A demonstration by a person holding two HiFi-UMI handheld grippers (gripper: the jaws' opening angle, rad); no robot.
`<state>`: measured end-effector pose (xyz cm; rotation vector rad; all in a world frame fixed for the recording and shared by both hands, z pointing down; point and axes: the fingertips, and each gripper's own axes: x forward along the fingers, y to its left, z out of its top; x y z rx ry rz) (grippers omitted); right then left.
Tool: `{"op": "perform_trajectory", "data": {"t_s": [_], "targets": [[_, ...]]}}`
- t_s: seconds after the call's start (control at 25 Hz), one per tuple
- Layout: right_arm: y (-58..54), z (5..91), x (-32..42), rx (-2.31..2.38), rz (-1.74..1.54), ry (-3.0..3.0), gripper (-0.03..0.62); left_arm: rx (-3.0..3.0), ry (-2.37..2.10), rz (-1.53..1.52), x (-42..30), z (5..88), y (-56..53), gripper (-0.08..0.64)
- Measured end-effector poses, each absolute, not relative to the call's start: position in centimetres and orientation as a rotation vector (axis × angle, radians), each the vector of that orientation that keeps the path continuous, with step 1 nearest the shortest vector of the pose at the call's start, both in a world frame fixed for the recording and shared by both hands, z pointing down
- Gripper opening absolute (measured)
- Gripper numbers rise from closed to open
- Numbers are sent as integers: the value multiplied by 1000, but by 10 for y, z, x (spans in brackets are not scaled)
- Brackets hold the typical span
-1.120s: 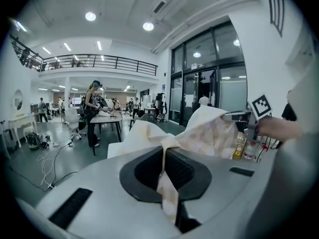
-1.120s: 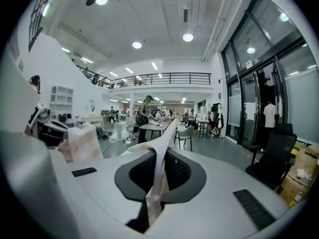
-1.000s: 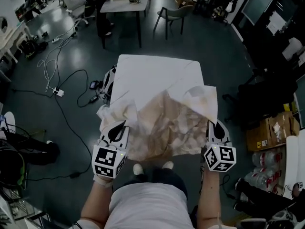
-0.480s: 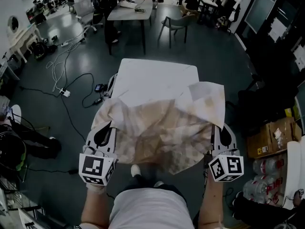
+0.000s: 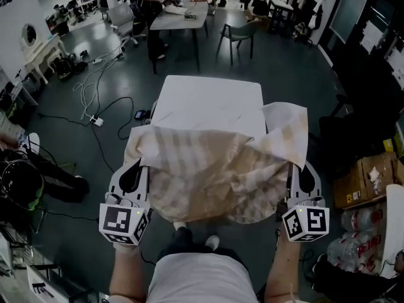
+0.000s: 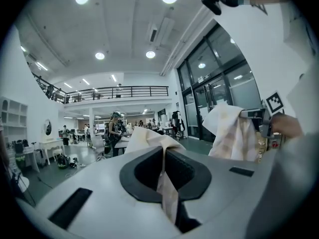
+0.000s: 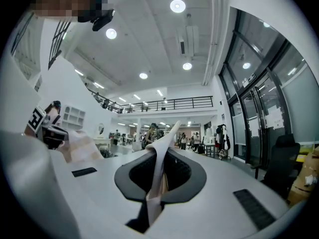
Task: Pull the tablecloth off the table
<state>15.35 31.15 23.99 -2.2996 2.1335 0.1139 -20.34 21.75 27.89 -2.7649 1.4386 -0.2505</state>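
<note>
A beige striped tablecloth (image 5: 214, 172) hangs stretched between my two grippers, clear of the near edge of the white square table (image 5: 211, 103). My left gripper (image 5: 130, 177) is shut on the cloth's left corner, which shows pinched between its jaws as the tablecloth (image 6: 167, 193) in the left gripper view. My right gripper (image 5: 305, 178) is shut on the right corner, where a flap stands up; the tablecloth (image 7: 157, 183) is clamped between its jaws in the right gripper view. Both grippers are held in front of the person's body, level with each other.
Cables and a power strip (image 5: 96, 120) lie on the dark floor left of the table. A cardboard box (image 5: 365, 175) stands at the right. Beyond are a chair (image 5: 238, 33), another table (image 5: 180, 17) and people working.
Both grippers have pulled the cloth towards the person and lifted it. The cloth has slid off most of the table and spread wider, leaving the white top bare.
</note>
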Motion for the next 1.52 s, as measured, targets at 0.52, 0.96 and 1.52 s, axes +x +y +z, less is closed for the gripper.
{"op": "perform_trajectory", "data": {"t_s": [0.52,0.96,1.52], "targets": [[346,234,136,-2425,156,2053,28,-2851,1259,-205,-186,271,224,13],[339,232,105,-2443,188,2065,28,-2890,1159,-133,-185,265,211,13],[325,238,89,-2453,209,2107,28,-2895,1168,-144,-190,268,192,13]]}}
